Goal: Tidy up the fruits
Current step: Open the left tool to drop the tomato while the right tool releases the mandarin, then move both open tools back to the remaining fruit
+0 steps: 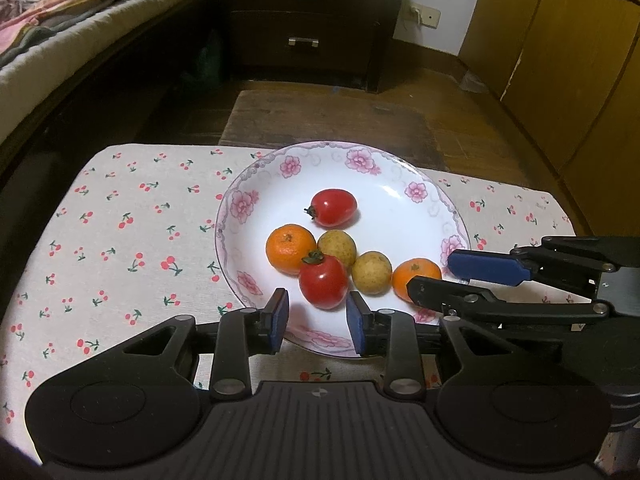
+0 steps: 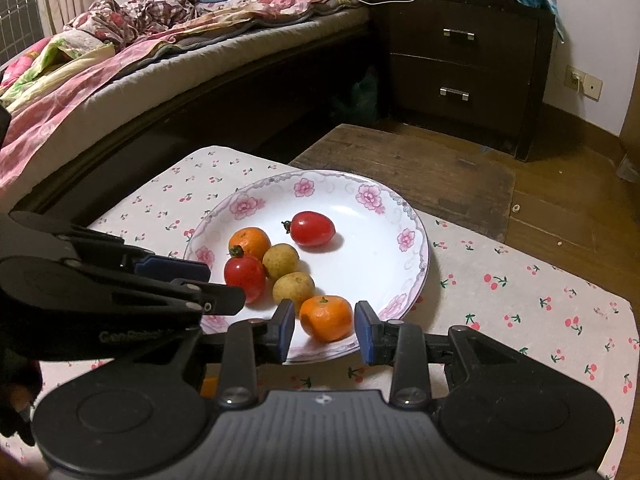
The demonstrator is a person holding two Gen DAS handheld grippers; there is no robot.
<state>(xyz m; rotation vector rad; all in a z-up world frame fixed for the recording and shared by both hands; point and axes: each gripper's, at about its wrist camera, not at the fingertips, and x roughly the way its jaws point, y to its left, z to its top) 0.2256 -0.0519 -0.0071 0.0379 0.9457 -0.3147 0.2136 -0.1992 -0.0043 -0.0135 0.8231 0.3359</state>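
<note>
- Left wrist view: the flowery plate (image 1: 256, 200) sits mid-frame on the cherry-print cloth (image 1: 120, 240) covering the surface, and all six fruits are on it.
- One cherry tomato (image 1: 333, 207) lies alone toward the plate's top; lower down, a mandarin (image 1: 289, 249), a second cherry tomato (image 1: 323, 281) and two yellowish-brown round fruits (image 1: 338, 247) (image 1: 372, 273) bunch up together, with another mandarin (image 1: 414, 276) at the right end, partly behind the other tool.
- The left tool (image 1: 318, 322) hangs at the bottom centre, fingers slightly spread and pinching nothing; the lower tomato sits just beyond the gap.
- The right tool (image 1: 430, 276) pokes in from the right edge over the plate rim, seen side-on, with a small gap between the fingers.
- Up top: bed (image 1: 80, 40) upper left, dark nightstand (image 1: 312, 20) centre, wooden floor behind.
- Right wrist view: same plate (image 2: 360, 220) mid-frame, same fruits.
- The right tool (image 2: 326, 330) at bottom centre is a bit spread, with the near mandarin (image 2: 326, 318) sitting between the blue pads (image 2: 287, 330); there's a visible gap on both sides, so it's not squeezed.
- The left tool (image 2: 226, 288) comes in from the left edge, tips right beside the nearer tomato (image 2: 245, 276).
</note>
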